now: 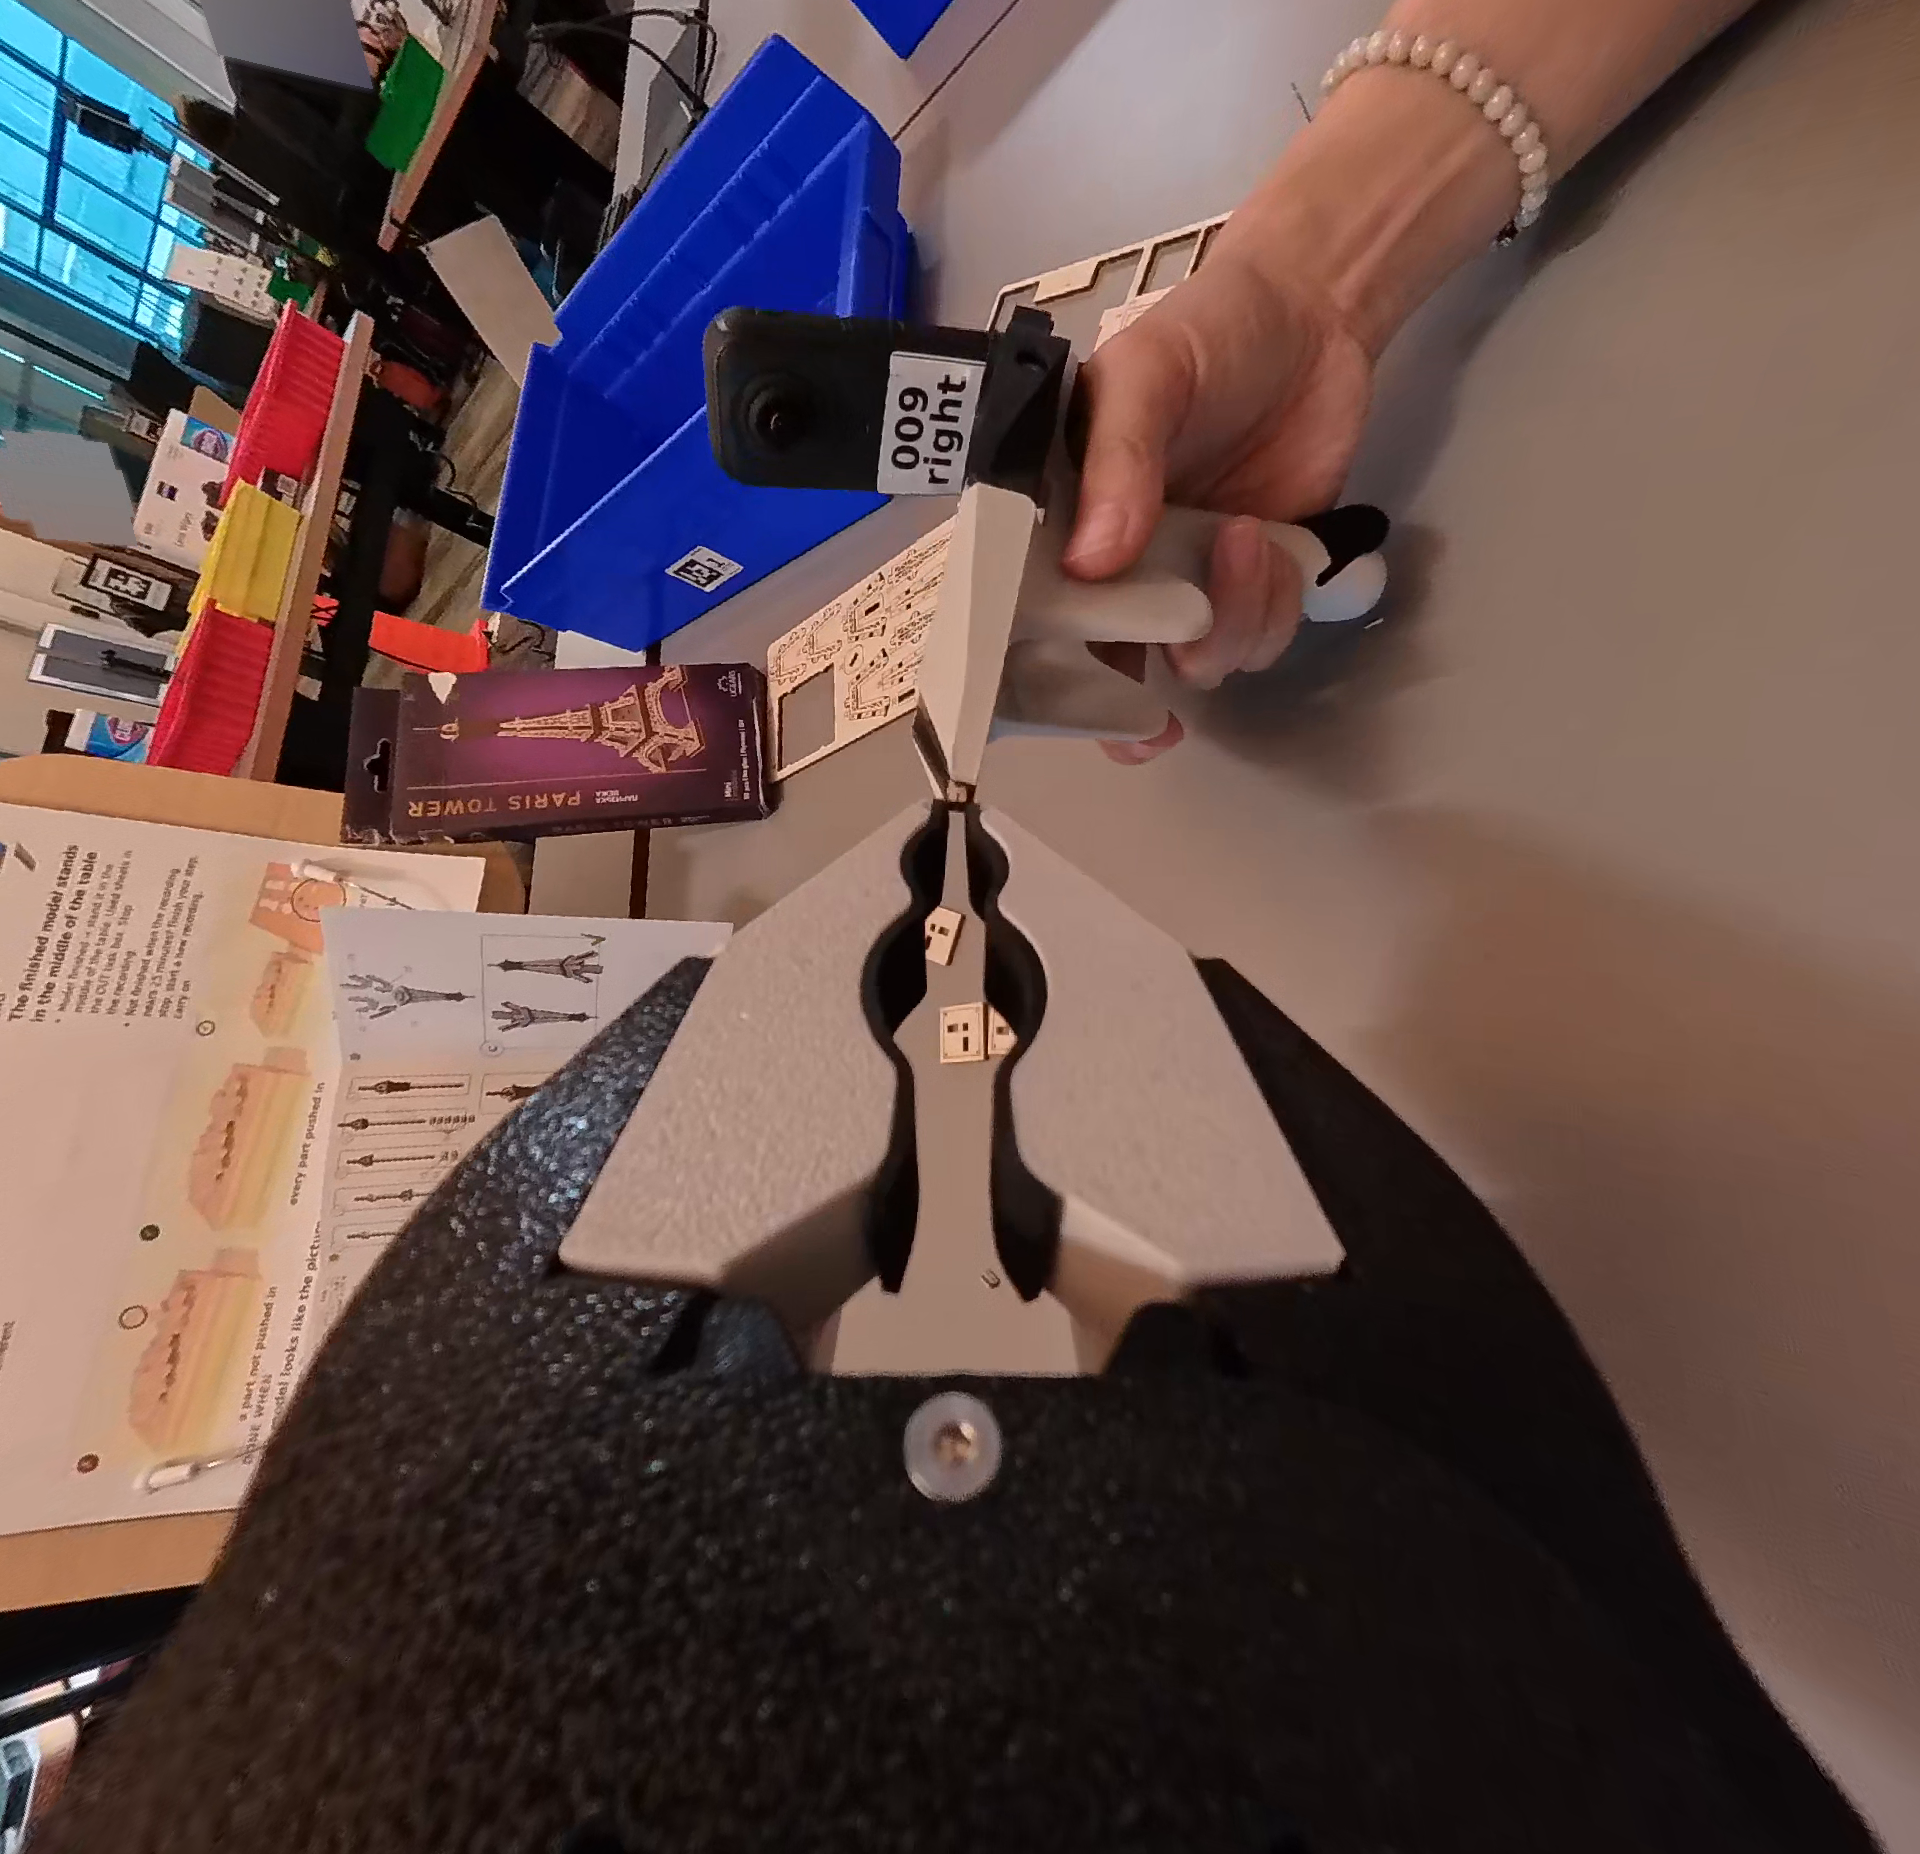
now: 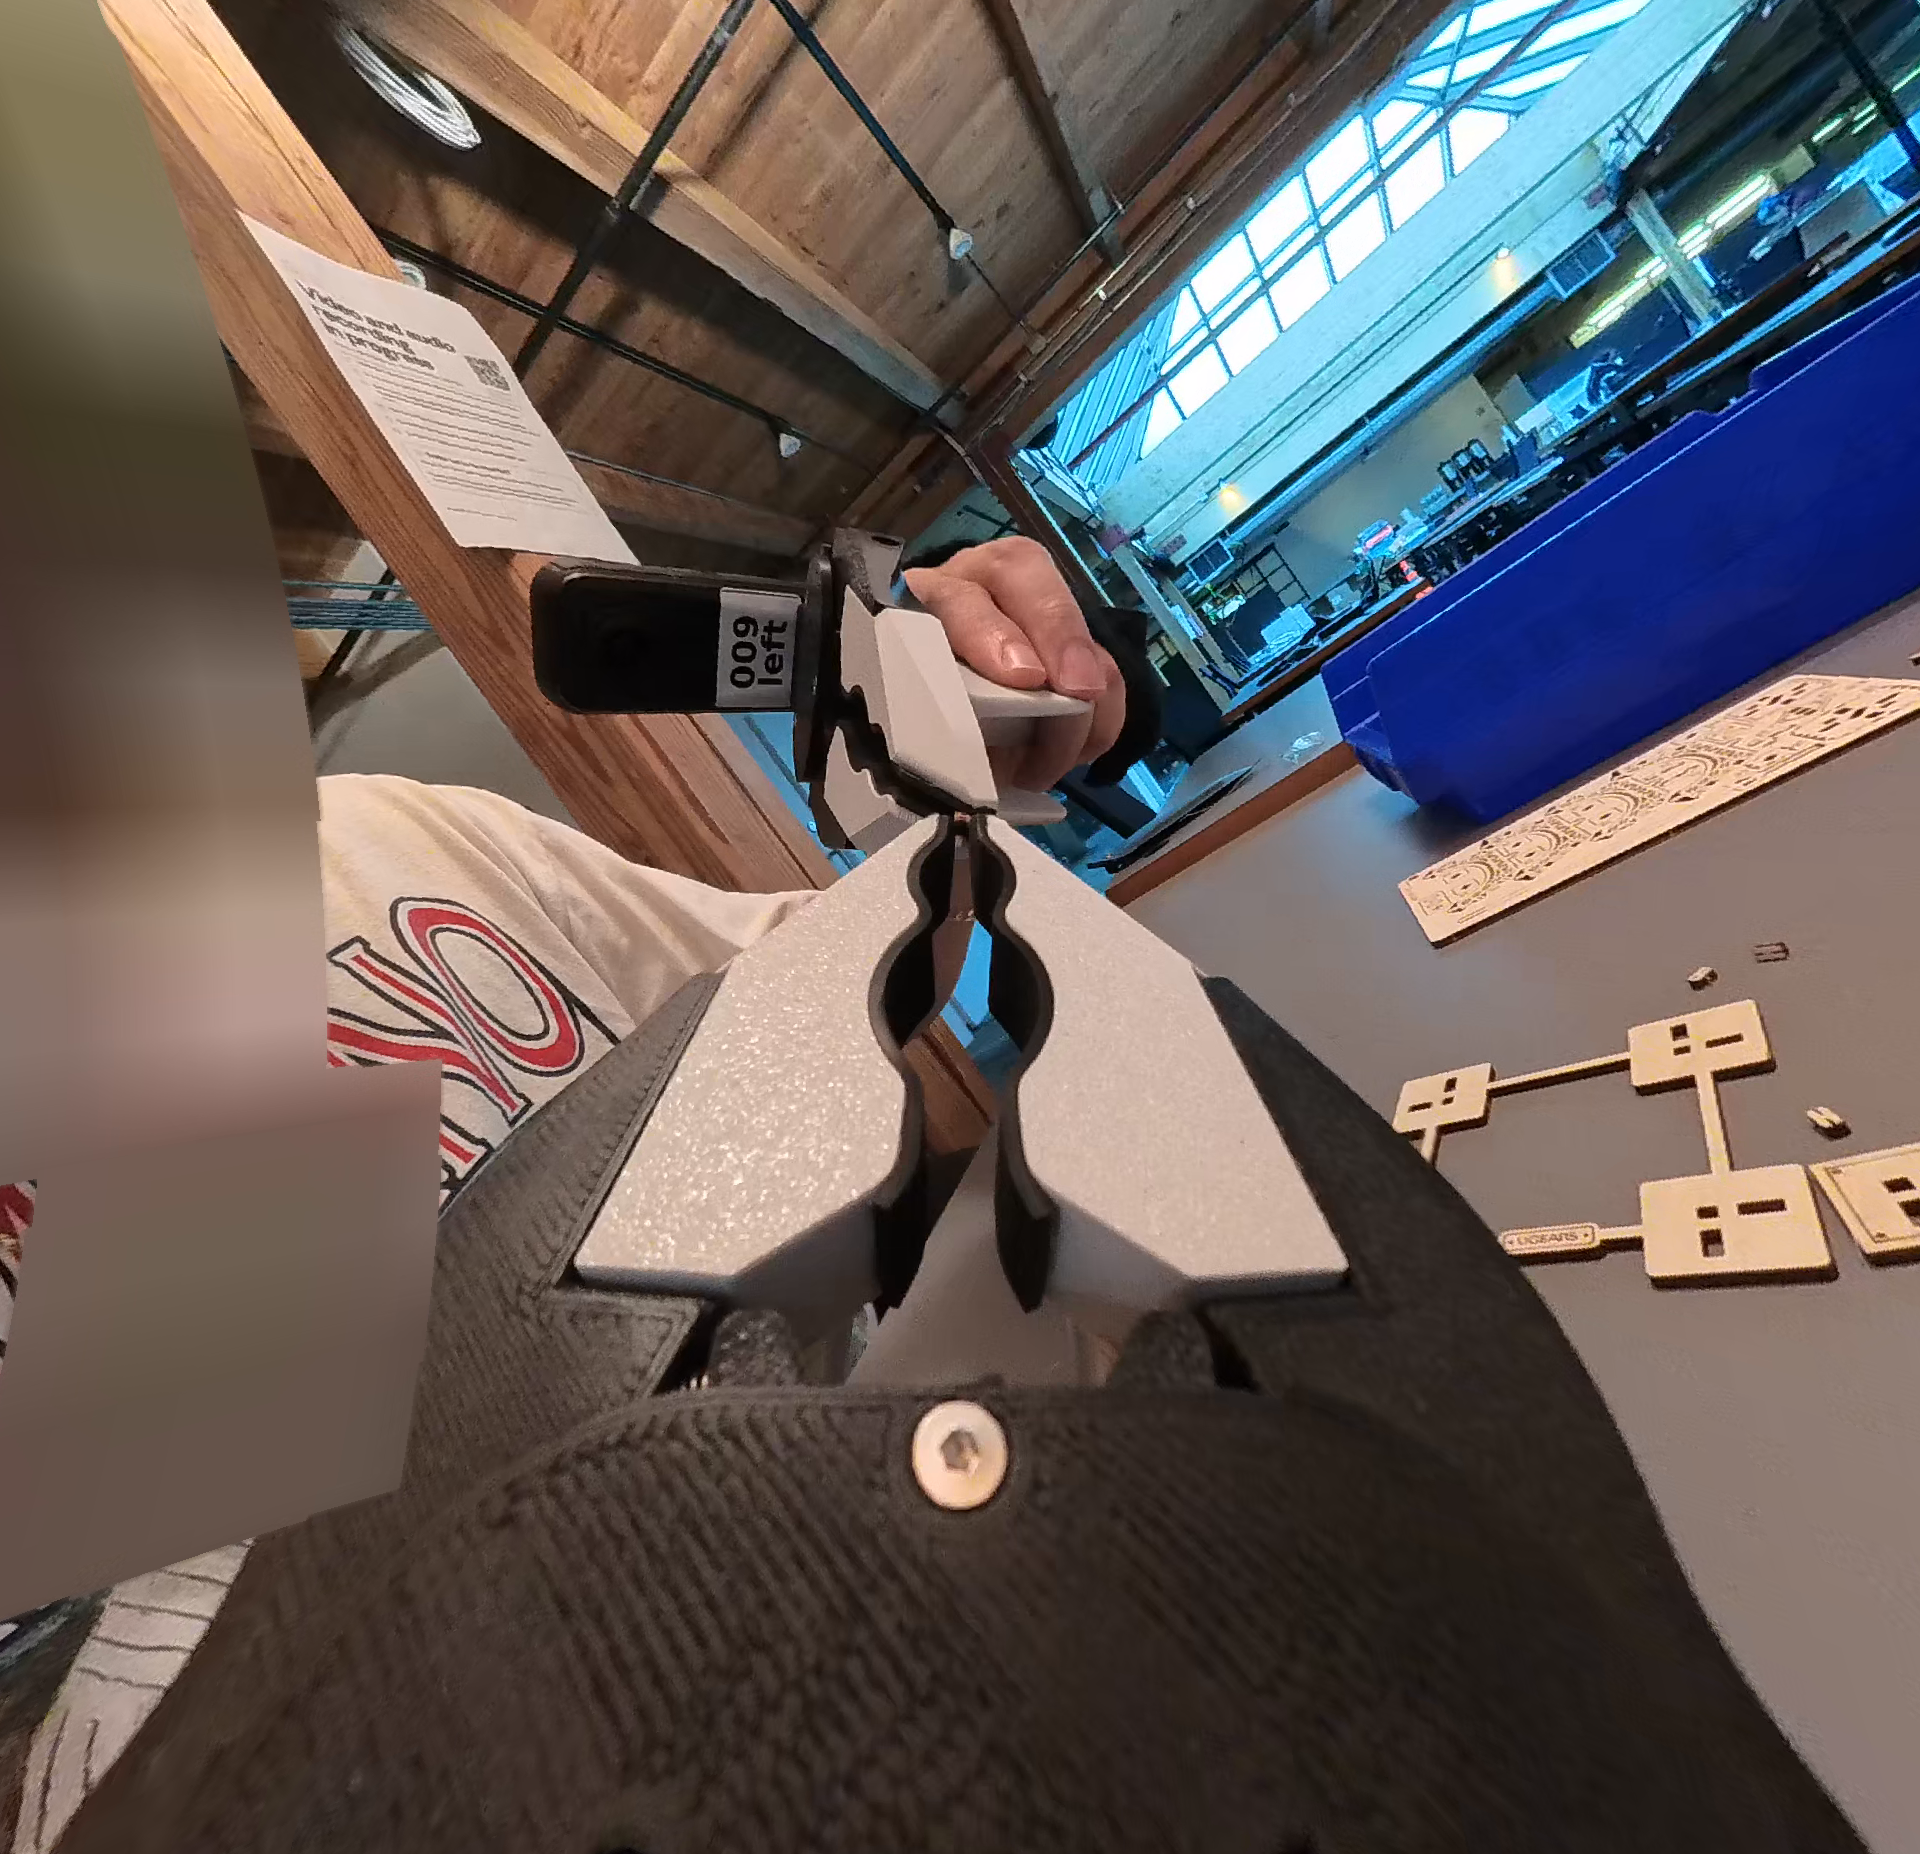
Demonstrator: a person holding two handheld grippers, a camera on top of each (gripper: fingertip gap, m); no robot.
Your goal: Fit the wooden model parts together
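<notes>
At the left of the left wrist view lie instruction sheets (image 1: 208, 1129), then a dark box (image 1: 561, 750) and a blue bin (image 1: 707, 381) on the grey surface (image 1: 1558, 973). At centre the left claw (image 1: 956, 810) and right claw (image 1: 954, 781) meet tip to tip above the surface, both closed on one tiny wooden part (image 1: 956, 792). Right of them a hand (image 1: 1216, 454) holds the right claw over a cut sheet (image 1: 862, 651). In the right wrist view, loose square pieces (image 2: 1725, 1233) lie at right.
</notes>
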